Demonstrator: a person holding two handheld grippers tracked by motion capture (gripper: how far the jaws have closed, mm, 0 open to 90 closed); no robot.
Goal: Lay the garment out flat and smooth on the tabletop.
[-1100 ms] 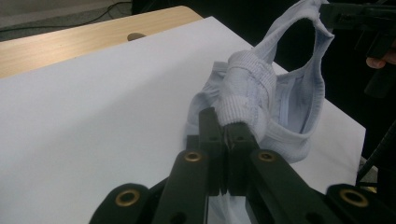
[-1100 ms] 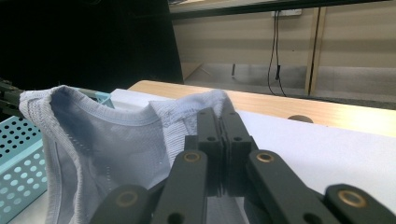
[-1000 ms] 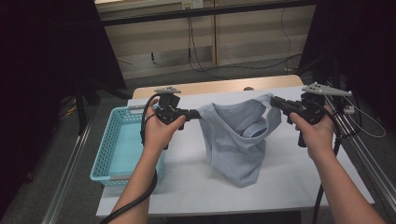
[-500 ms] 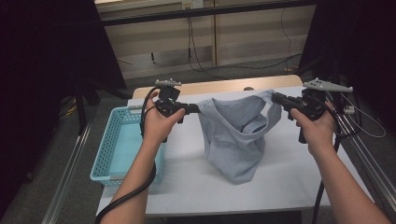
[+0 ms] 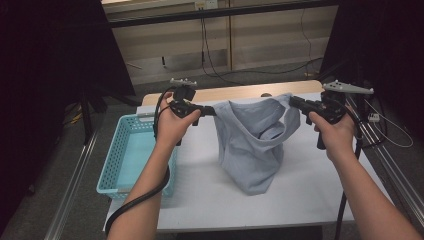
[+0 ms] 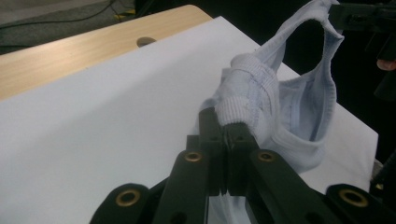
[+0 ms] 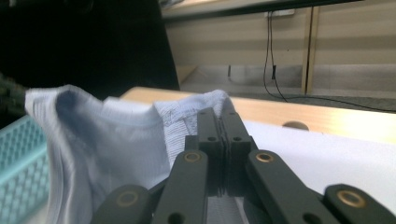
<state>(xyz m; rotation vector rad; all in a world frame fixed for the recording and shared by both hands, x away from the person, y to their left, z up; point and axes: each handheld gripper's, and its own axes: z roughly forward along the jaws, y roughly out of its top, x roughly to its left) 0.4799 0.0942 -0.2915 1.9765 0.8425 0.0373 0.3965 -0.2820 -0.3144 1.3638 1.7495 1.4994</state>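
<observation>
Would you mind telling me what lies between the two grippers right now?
The pale blue garment hangs stretched between them in the high view: the left gripper pinches one edge, the right gripper the other, and its lower end rests on the white table.

Overhead view, two close claw views

That pale blue garment (image 5: 250, 145) you've got is soft ribbed knit cloth, matt. Your table (image 5: 210, 195) looks smooth matt white with a wood strip; basket (image 5: 120, 165) is perforated plastic.
</observation>
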